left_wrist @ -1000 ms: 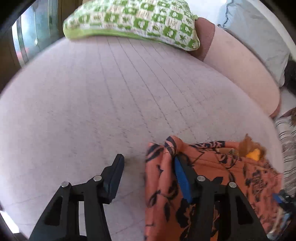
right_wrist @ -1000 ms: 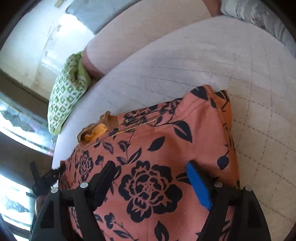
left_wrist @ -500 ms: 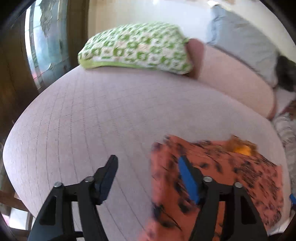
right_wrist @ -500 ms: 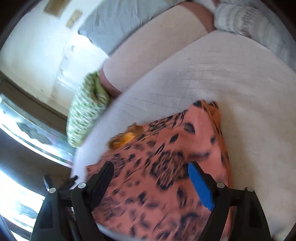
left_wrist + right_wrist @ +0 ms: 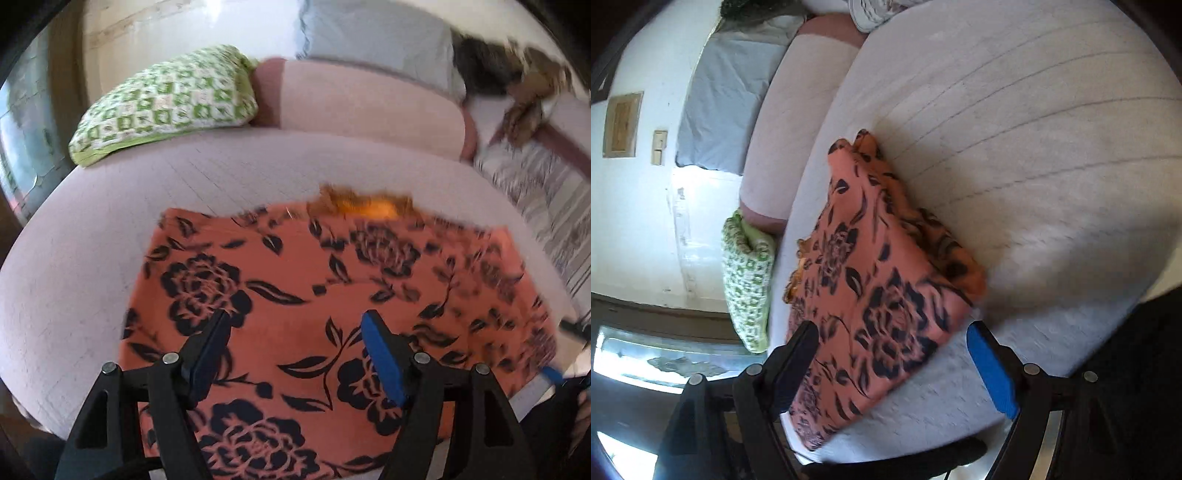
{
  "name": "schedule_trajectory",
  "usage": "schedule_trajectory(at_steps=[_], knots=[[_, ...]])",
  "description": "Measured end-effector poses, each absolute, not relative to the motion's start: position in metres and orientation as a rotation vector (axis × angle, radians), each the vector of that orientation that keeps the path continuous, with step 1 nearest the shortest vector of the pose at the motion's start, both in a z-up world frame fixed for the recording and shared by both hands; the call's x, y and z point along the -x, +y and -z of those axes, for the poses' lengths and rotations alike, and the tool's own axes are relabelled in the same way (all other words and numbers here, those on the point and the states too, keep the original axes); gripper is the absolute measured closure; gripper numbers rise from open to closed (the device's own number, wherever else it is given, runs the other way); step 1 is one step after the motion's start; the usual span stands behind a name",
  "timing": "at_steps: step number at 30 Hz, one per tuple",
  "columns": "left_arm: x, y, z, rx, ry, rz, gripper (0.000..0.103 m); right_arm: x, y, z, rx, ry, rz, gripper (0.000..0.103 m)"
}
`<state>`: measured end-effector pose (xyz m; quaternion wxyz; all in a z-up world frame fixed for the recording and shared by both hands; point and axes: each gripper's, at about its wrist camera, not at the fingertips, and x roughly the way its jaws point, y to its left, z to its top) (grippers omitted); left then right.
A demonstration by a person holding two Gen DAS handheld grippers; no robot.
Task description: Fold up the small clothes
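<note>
My left gripper sits at the bottom of its frame with both fingers spread wide and nothing between them, hanging over the orange flowered garment. The cloth fills the lower centre of that view, lying folded into a rough rectangle on the pale quilted bed, with a frilly yellow-orange trim showing at its far edge. Whether the fingers touch the fabric I cannot tell.

My right gripper is spread wide too, holding nothing. Its black finger lies over the garment's near edge at lower left; its blue-padded finger lies off the cloth, over bare bed cover. In this view the garment runs diagonally from the centre down to the lower left, close to the edge of the bed.

Further out, a green and white patterned pillow lies at upper left of the left view, touching a long pink bolster across the top centre. A grey pillow stands behind it, and a striped cloth lies at the right edge.
</note>
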<state>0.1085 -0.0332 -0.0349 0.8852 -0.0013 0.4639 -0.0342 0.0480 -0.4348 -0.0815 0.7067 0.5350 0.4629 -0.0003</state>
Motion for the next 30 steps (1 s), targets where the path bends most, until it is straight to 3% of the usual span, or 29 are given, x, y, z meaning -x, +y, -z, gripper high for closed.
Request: schedule_trajectory(at_steps=[3,9,13,16,17,21,23,30], knots=[[-0.114,-0.038,0.057,-0.057,1.043,0.059,0.029,-0.058,-0.432,0.076,-1.184,0.996,-0.016,0.028],[-0.113,-0.035,0.023,0.029,0.931,0.084,0.029,-0.059,-0.433,0.064,-1.101,0.990,0.064,0.027],[-0.128,-0.054,0.047,-0.054,1.002,0.094,0.029,-0.071,-0.427,0.074,-1.088,1.027,0.065,0.024],[-0.130,-0.064,0.063,-0.114,1.032,0.067,0.026,-0.078,-0.420,0.060,-1.020,1.002,0.014,0.041],[-0.131,-0.065,0.060,-0.115,1.040,0.061,0.026,-0.080,-0.418,0.052,-0.983,0.993,0.006,0.042],[-0.133,-0.063,0.052,-0.074,1.059,0.057,0.026,-0.088,-0.411,0.045,-0.887,1.030,0.019,0.040],[-0.133,-0.063,0.045,-0.061,1.049,0.058,0.026,-0.088,-0.411,0.051,-0.894,1.043,0.036,0.030],[-0.142,-0.068,0.056,-0.066,1.079,0.062,0.026,-0.093,-0.415,0.070,-0.939,1.057,0.057,0.029]])
